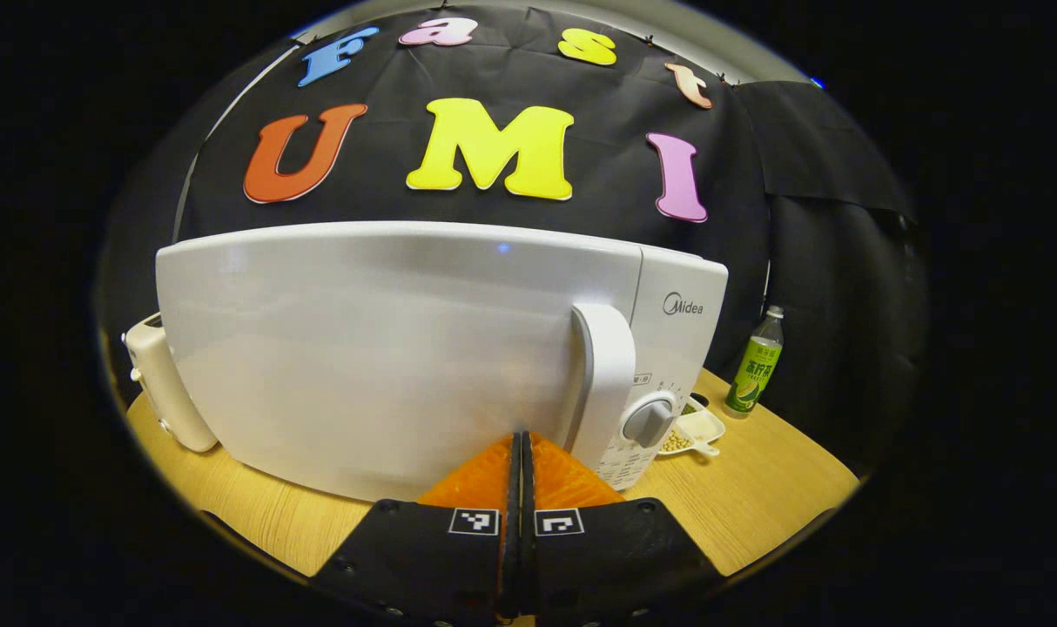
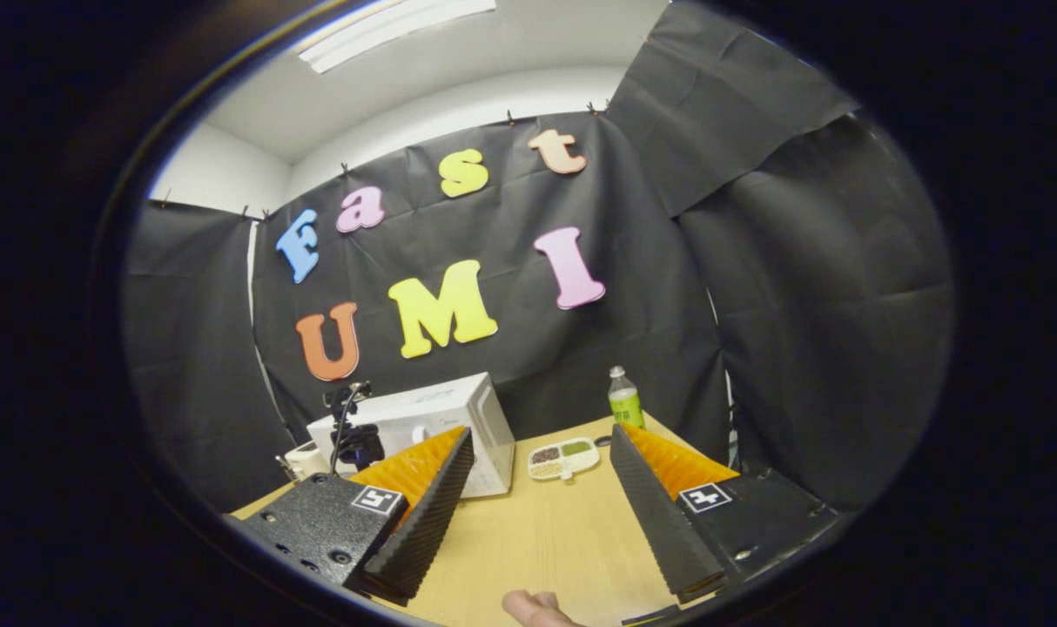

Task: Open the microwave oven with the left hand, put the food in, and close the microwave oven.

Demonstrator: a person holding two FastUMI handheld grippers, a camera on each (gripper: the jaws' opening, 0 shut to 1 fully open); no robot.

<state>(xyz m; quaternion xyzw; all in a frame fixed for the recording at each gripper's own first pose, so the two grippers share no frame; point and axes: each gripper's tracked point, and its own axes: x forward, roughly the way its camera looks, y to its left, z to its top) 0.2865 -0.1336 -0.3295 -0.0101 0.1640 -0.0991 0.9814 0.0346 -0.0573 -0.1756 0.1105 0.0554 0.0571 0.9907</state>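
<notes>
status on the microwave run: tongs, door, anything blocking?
Left tongs shut, empty, close to the microwave door. Right tongs open, empty, back from it. Door closed. Food tray on table beside microwave; nothing blocking.

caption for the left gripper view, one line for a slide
Left gripper, fingers shut together, close in front of the closed white microwave beside its door handle.

microwave (image 1: 389,348) base behind fingers, tray (image 2: 563,458) contents too small

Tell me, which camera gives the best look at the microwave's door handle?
The left gripper view: the microwave looms close, and its door handle stands upright beside the dial, just beyond the left gripper. In the right gripper view the microwave sits small and far, partly behind a finger; its handle is barely discernible.
</notes>
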